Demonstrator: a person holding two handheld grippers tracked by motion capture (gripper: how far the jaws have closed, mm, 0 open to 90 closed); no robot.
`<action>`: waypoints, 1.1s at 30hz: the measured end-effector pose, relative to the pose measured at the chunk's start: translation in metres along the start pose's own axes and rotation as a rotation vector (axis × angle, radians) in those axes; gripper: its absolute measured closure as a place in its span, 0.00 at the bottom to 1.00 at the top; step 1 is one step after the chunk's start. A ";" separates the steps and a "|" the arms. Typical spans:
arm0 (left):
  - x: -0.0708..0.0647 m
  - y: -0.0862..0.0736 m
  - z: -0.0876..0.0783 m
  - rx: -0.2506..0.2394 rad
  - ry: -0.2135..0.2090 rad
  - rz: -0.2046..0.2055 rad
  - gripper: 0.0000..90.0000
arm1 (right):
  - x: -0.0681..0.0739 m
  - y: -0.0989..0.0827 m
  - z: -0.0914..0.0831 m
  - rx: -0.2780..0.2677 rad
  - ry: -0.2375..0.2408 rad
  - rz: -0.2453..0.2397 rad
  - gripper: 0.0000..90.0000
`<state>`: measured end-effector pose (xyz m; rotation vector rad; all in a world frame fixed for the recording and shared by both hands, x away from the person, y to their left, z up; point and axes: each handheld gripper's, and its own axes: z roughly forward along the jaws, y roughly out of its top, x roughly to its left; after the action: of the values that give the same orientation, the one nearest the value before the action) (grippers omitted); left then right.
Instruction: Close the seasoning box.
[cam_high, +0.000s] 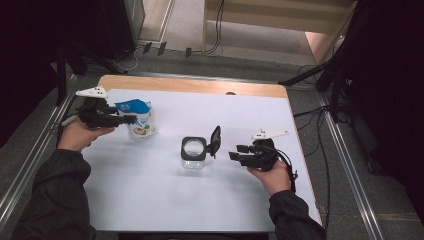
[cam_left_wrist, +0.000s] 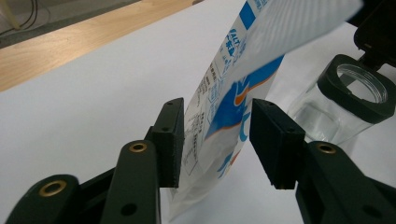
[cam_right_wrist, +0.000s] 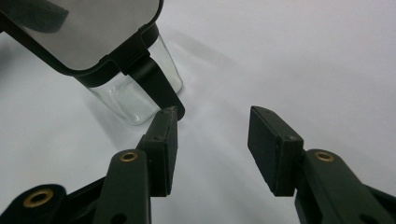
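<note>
My left hand-held gripper (cam_left_wrist: 215, 140) straddles a blue-and-white pouch (cam_left_wrist: 233, 98) with jaws apart, while my right hand-held gripper (cam_right_wrist: 212, 140) gapes empty just beside the open glass jar (cam_high: 193, 152) mid-worktop (cam_high: 150, 195).

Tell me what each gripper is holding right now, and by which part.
Nothing is clamped. The left gripper stands open around the lower part of the pouch. The right gripper is open beside the jar.
</note>
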<state>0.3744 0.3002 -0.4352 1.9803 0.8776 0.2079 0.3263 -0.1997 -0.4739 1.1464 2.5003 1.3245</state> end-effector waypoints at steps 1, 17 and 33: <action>0.001 -0.001 0.001 -0.004 -0.003 0.001 0.65 | 0.000 -0.001 -0.001 -0.001 0.001 0.002 0.60; -0.001 -0.001 0.009 0.029 -0.001 0.031 0.84 | 0.002 -0.004 0.000 0.008 -0.001 -0.004 0.60; -0.010 0.008 0.015 0.034 0.008 -0.057 1.00 | 0.006 -0.004 0.001 0.000 0.012 -0.003 0.58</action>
<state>0.3780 0.2807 -0.4349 1.9844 0.9479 0.1694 0.3203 -0.1971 -0.4758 1.1373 2.5092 1.3341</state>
